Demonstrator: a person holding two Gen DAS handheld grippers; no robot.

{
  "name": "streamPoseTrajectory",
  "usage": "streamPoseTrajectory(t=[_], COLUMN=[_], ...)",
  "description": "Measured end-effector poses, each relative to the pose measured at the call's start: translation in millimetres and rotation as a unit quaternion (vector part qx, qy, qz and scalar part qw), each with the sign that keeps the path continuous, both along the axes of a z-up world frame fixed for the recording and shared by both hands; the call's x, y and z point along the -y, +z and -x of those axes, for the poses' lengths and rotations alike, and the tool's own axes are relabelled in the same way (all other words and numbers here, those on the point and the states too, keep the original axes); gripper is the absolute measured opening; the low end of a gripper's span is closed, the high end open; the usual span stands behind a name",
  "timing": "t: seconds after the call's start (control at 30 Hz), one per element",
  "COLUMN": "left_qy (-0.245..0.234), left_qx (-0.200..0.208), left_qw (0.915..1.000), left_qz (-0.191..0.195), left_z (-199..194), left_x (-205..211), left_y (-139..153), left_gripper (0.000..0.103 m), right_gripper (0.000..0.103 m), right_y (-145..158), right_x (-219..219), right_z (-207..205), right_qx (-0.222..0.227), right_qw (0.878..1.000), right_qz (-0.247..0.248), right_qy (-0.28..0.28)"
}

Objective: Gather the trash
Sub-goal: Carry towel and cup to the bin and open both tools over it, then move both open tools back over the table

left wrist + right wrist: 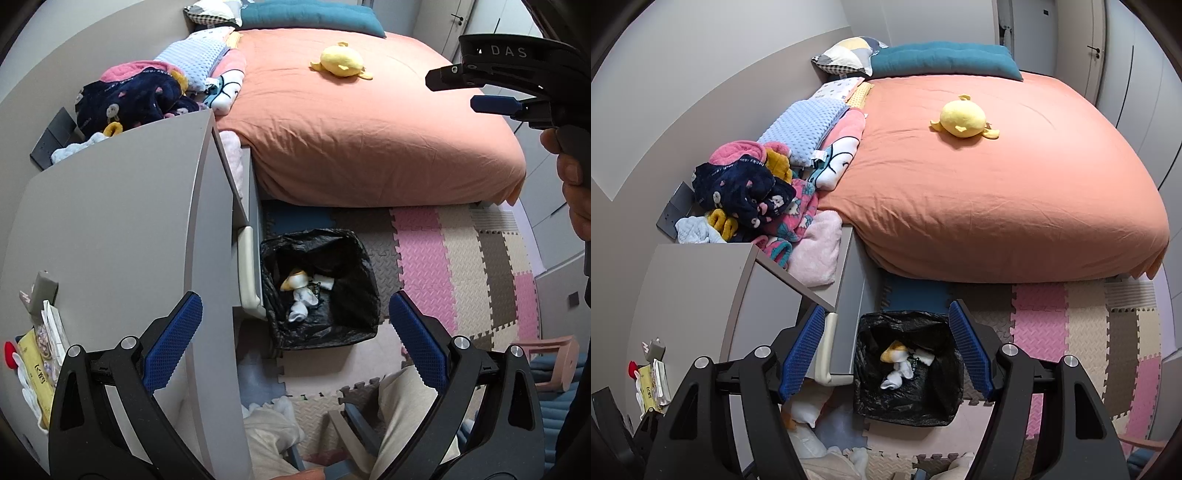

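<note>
A bin lined with a black bag [343,328] [938,402] stands on the floor between the grey desk and the bed. White crumpled tissues and a yellow-and-white scrap [300,295] [899,365] lie inside it. My left gripper [293,297] hangs above the bin, its blue pads wide apart with nothing between them. My right gripper [886,308] also hovers over the bin, open and empty. In the left wrist view the right gripper [480,88] shows at the upper right, held by a hand.
A bed with an orange sheet [997,192] carries a yellow plush toy [962,120]. Clothes are piled [750,195] beside the desk [110,221]. Packets and small items [37,354] sit at the desk's left end. Foam puzzle mats [461,266] cover the floor, and a pink stool [554,362] stands at the right.
</note>
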State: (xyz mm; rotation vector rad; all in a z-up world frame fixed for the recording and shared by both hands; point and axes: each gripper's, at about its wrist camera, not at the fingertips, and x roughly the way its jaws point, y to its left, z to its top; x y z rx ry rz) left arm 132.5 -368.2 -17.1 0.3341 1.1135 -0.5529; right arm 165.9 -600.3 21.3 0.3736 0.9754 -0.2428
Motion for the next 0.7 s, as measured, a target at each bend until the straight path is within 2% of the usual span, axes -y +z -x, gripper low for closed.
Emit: streamPoseTrajectory(t=[0.4, 0.7], left_qy=[0.02, 0.061], left_qx=[0.009, 0.024], left_qw=[0.9997, 0.9978], left_qz=[0.01, 0.013], left_z=[9, 17], left_x=[-30, -80], left_y=[9, 20], left_gripper=[0.098, 0.098], right_gripper=[0.071, 0.071], right_y=[5, 17], right_x=[-27, -79], right_z=[11, 20], right_qx=[0.003, 0.021], right_qw=[1.0, 0.997], right_qz=[-0.003, -0.007], right_qy=[0.023, 0.073])
